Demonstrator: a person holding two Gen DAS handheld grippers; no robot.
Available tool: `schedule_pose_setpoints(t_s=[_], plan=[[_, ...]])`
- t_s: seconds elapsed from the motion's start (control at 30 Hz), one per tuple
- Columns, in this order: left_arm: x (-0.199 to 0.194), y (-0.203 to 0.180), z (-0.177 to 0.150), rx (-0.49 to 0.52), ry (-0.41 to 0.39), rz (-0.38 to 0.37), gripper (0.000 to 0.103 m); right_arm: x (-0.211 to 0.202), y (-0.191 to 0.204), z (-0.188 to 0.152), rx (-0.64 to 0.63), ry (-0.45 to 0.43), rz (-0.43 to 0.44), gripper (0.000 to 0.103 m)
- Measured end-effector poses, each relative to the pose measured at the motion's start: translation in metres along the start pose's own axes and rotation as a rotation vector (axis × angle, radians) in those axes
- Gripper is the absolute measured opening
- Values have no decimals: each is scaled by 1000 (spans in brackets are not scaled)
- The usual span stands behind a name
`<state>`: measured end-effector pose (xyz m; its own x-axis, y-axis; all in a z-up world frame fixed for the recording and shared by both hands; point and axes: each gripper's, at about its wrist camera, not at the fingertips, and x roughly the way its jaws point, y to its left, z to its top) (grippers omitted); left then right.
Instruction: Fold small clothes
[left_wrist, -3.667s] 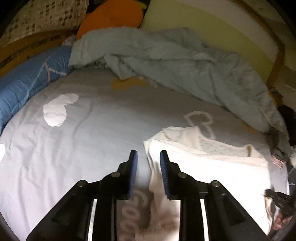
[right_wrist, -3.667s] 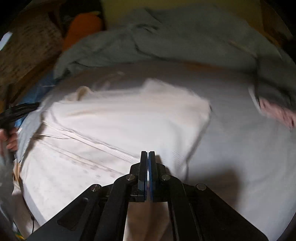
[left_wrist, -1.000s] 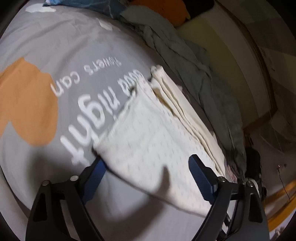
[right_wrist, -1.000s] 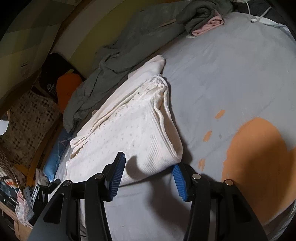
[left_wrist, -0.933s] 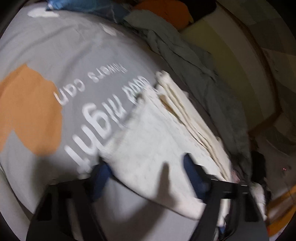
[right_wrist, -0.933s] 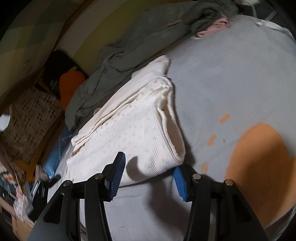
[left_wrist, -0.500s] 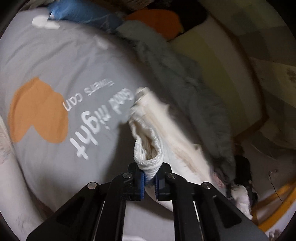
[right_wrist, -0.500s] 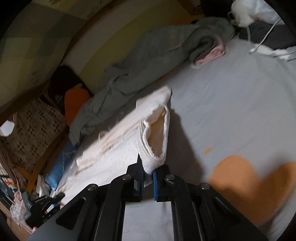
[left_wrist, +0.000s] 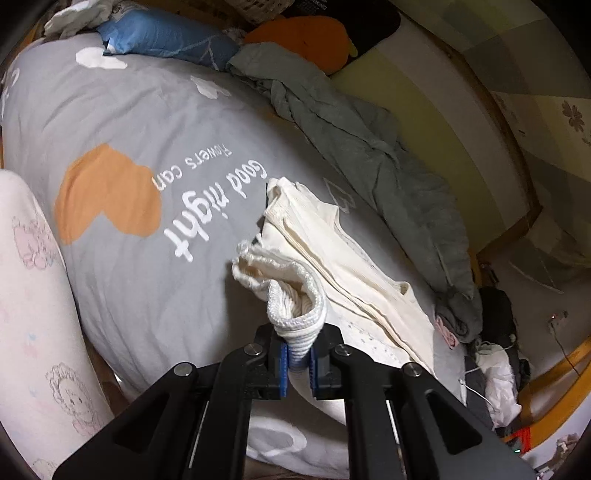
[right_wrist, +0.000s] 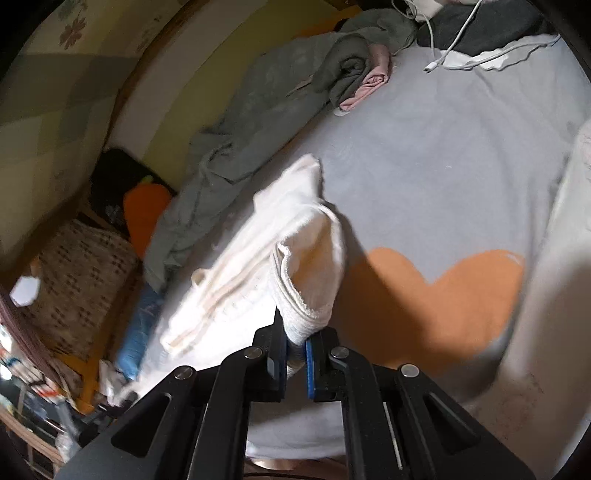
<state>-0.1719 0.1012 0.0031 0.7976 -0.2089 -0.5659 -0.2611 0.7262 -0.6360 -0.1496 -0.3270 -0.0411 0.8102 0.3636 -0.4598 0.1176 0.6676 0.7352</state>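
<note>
Both grippers pinch the cream garment (left_wrist: 343, 251): the left gripper (left_wrist: 296, 360) and right gripper (right_wrist: 295, 352) each clamp a bunched edge (ribbed hem) above the grey sheet (left_wrist: 122, 122).

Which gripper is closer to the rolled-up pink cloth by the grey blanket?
Right. The right gripper pinches the cream garment's end on the pink cloth's side of the bed; the left gripper holds the opposite end, nearer the blue pillow.

Bedsheet (left_wrist: 122, 110) print — "Good night", "flowers can".
</note>
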Motion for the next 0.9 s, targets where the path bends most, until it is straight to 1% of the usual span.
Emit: schedule_pose_setpoints(t_s=[0.07, 0.1, 0.13, 0.23, 0.3, 0.37, 0.47, 0.53, 0.67, 0.77, 0.9], plan=[[8, -3, 3, 21, -7, 66, 8, 5, 11, 10, -15, -23, 25, 7], [13, -3, 6, 0, 1, 61, 8, 9, 20, 17, -38, -35, 29, 7], [17, -3, 10, -26, 2, 38, 8, 14, 28, 24, -58, -49, 34, 7], [29, -20, 33, -11, -31, 33, 8, 32, 47, 39, -60, -79, 55, 7], [41, -31, 51, -13, -38, 28, 8, 41, 54, 50, -43, -96, 57, 7], [57, -43, 68, -14, -39, 38, 8, 55, 60, 64, -11, -113, 23, 7], [88, -53, 87, -23, -14, 60, 8, 81, 58, 82, 63, -101, -1, 7], [110, -58, 95, -30, -7, 81, 8, 100, 53, 91, 110, -84, -26, 7], [150, -61, 108, -21, 14, 146, 8, 136, 47, 101, 157, -70, -88, 8], [169, -58, 114, -43, 33, 168, 8, 157, 45, 108, 174, -66, -100, 8], [182, -58, 119, -53, 29, 183, 8, 175, 52, 120, 162, -59, -101, 8]])
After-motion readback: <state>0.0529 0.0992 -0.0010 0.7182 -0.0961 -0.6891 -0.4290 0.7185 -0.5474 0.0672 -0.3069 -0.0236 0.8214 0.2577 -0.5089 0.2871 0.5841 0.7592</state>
